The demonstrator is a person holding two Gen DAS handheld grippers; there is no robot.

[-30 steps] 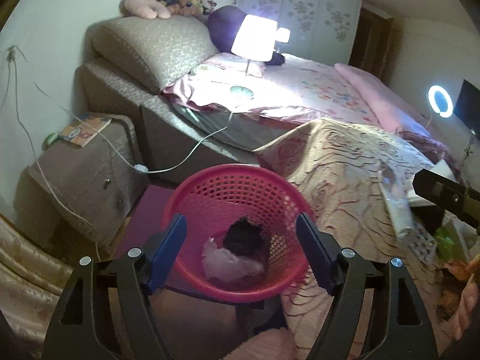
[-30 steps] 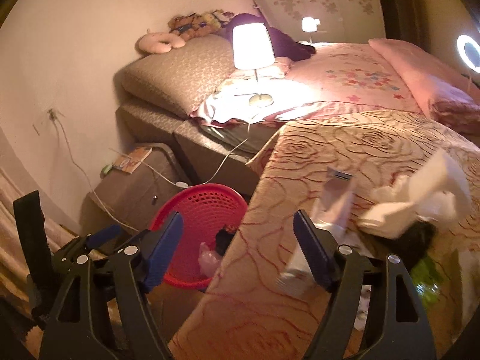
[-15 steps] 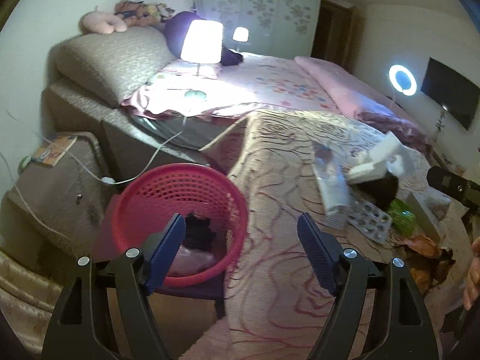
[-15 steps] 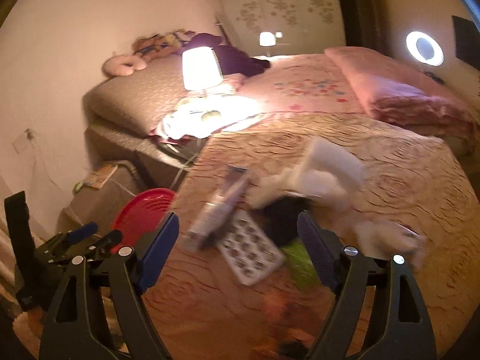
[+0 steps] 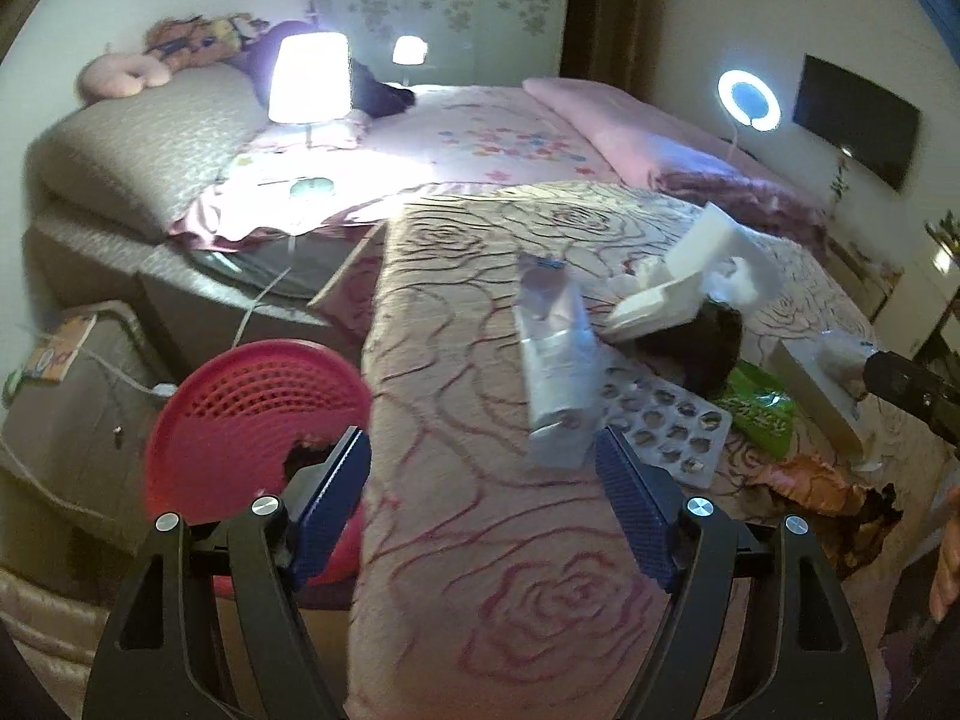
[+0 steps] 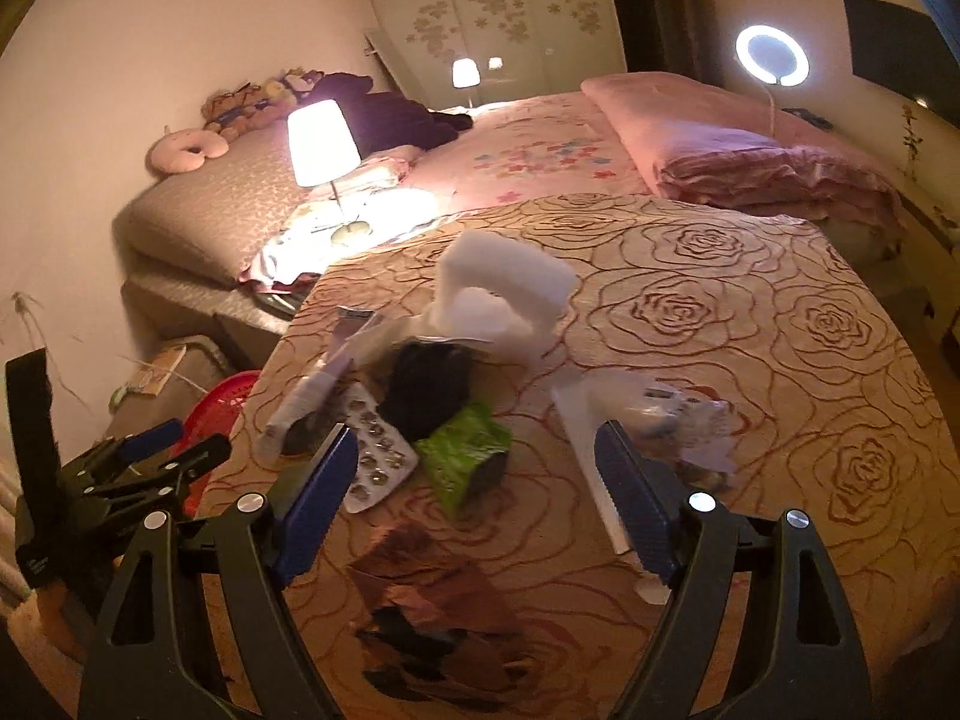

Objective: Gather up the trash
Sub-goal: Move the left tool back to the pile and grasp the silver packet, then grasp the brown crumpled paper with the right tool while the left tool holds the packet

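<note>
Trash lies on the rose-patterned bedspread: a clear plastic package, a blister tray, a green wrapper, a black wad, white foam pieces, a white strip and a brown crumpled wrapper. A red basket stands on the floor left of the bed. My left gripper is open and empty above the bed edge, just short of the package. My right gripper is open and empty over the green wrapper and brown wrapper. The left gripper also shows in the right wrist view.
A lit lamp stands on the bed near the pillows. A nightstand with a cable sits left of the basket. A pink folded quilt, a ring light and a wall TV are at the far right.
Both grippers have swung right from the red basket to the trash on the bedspread. The pile now sits right in front of the right gripper. Both stay open.
</note>
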